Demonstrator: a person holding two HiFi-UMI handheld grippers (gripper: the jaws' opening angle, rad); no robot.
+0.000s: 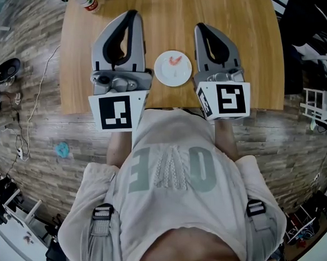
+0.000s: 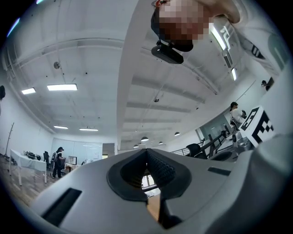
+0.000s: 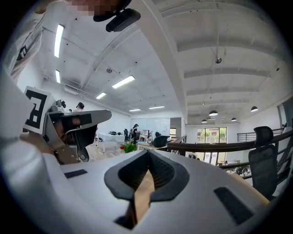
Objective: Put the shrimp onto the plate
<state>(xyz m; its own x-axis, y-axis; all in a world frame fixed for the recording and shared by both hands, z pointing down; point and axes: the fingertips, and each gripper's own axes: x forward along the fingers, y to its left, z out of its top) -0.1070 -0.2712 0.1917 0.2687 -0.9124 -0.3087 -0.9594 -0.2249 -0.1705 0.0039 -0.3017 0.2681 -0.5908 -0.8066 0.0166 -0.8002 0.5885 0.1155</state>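
Nearest the head camera is the person's pale shirt (image 1: pixel 170 175), which fills the lower half of that view, with forearms reaching forward from it toward the grippers.

Beyond it stands a wooden table (image 1: pixel 251 49) on a plank floor (image 1: pixel 34 121).

Both grippers are held above the table's near edge and point away from the person. The left gripper (image 1: pixel 130 15) is over the near-left part of the table, and its marker cube (image 1: pixel 117 112) overhangs the edge. The right gripper (image 1: pixel 199 26) is over the near-right part, and its own cube (image 1: pixel 229 100) also sits past the edge. In each gripper view the two jaws are pressed together at the tips with nothing between them. Only a sliver of the wooden table shows through the gap lower down.

A small round white plate (image 1: pixel 162 74) sits on the table close to the near edge, about midway along it, in the gap between the two grippers and clear of both.

The shrimp (image 1: pixel 175 60), pink-orange and curled, lies on the plate, in its far half.
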